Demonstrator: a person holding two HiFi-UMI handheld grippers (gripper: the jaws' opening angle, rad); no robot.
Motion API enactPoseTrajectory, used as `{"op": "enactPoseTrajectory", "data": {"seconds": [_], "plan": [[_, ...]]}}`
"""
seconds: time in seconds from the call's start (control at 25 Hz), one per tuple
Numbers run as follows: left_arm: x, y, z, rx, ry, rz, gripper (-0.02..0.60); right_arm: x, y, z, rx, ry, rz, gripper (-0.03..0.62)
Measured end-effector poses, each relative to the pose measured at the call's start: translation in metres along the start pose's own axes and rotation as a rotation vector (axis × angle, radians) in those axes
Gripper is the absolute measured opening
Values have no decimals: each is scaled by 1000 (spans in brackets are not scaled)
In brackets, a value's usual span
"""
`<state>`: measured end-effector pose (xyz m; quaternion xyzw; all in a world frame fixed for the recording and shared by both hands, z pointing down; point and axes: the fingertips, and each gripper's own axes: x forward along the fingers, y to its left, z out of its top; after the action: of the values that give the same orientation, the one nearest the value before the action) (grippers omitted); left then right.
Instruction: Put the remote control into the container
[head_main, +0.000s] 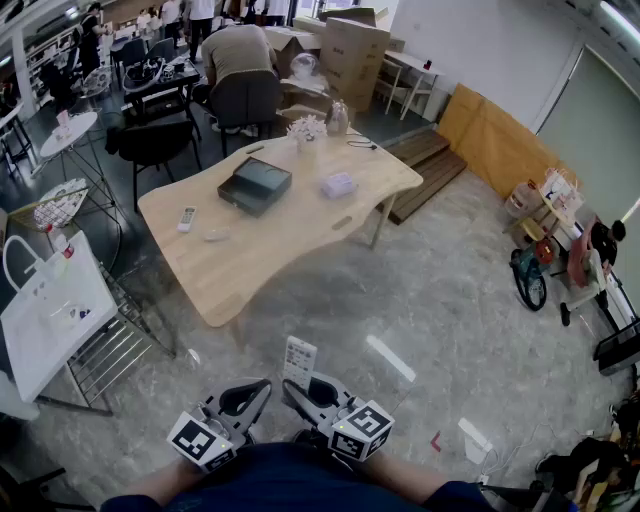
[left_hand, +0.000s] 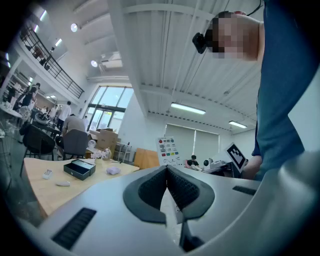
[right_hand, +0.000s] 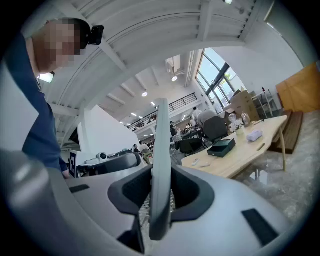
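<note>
A wooden table (head_main: 262, 262) (container (head_main: 255, 186) on top) stands on grey floor (head_main: 450, 330).

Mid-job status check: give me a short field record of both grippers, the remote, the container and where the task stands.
left gripper: shut, nothing between its jaws
right gripper: shut on the remote control, pads pressing its two faces
remote control: white with coloured buttons, sticking up out of the right gripper
container: dark box on the wooden table, across the floor from the person
also on table: small white remote-like item, flower vase
task state: remote control not yet in the container
</note>
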<state>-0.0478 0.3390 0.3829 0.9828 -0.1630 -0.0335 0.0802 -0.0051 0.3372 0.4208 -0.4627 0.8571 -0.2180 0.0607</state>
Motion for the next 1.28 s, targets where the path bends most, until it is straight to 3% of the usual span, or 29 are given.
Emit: {"op": "enactPoseTrajectory", "data": {"seconds": [0.24, 0.76, 1.04, 1.28], "plan": [[-7, 8, -14, -4, 41, 15, 31, 6, 2, -2, -12, 0, 3, 109], [8, 0, -3, -5, -11, -7, 31, -1, -10, 3, 15, -6, 12, 109], [28, 3, -13, -6, 52, 31, 31, -5, -29, 8, 12, 5, 30, 109], [59, -10, -10, 14, 6, 43, 31, -19, -55, 14, 18, 11, 61, 109]]}}
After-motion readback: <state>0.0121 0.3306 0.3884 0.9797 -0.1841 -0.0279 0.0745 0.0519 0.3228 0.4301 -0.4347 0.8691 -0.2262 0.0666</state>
